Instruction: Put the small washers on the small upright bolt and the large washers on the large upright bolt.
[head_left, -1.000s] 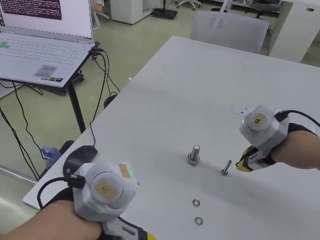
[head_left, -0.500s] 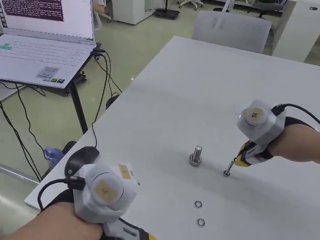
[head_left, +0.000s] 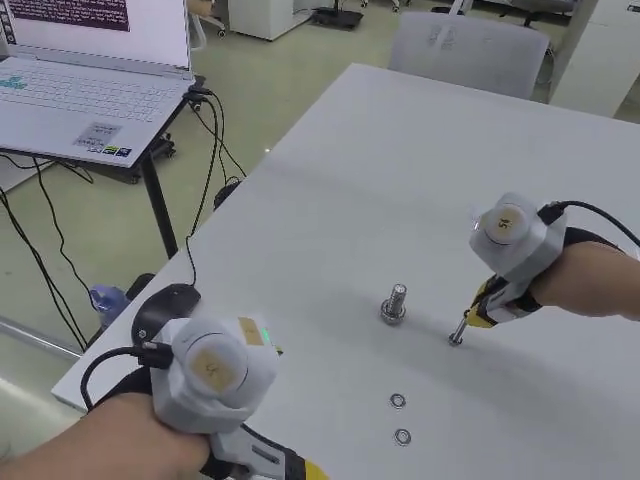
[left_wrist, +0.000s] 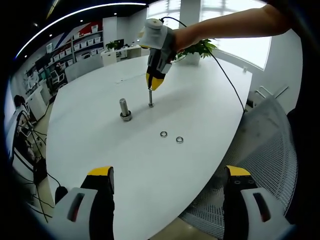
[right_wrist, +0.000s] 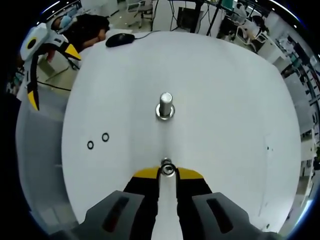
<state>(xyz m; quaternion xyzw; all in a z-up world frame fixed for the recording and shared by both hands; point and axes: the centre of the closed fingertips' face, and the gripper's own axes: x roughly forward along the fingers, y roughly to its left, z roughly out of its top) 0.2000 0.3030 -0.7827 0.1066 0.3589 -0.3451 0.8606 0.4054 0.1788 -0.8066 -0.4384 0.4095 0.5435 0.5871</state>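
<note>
Right gripper (right_wrist: 168, 175): held over the white table (head_left: 400, 150), jaws drawn almost together, with the top of the small upright bolt (head_left: 457, 332) sitting in the narrow gap between the yellow tips. Whether they actually clamp it cannot be told. Large upright bolt (head_left: 394, 303): standing on its broad base just beside the small one, clear of both grippers. A first washer (head_left: 398, 401) and a second washer (head_left: 402, 436) lie flat on the table, just beside each other, nearer the person than the bolts and apart from them. Left gripper (left_wrist: 168, 175): at the near edge of the table, well apart from the bolts, jaws spread wide with nothing between them. A black mouse (head_left: 165, 305) rests at the table corner beside it; an open laptop (head_left: 90, 90) stands on a separate stand beyond.
</note>
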